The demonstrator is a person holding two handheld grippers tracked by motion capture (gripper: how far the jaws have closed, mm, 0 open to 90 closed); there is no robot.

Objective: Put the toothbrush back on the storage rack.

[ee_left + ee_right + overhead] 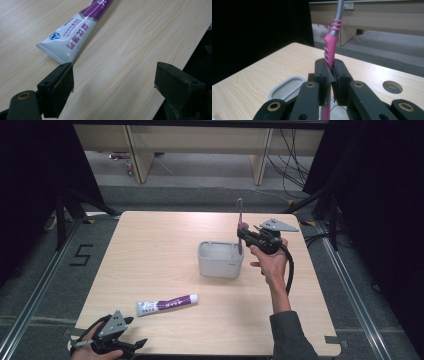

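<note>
Right gripper (243, 233) pinching upright toothbrush (240, 222) above grey holder (220, 262), left gripper (113, 82) spread

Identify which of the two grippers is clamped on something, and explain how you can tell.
The right gripper: its jaws are shut on the pink toothbrush, held upright above the grey holder. The left gripper is open near the toothpaste tube.

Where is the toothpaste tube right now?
In the high view the toothpaste tube lies flat on the table, near its front edge, left of centre. It lies just ahead of the open left gripper and nearer the person than the grey holder.
</note>
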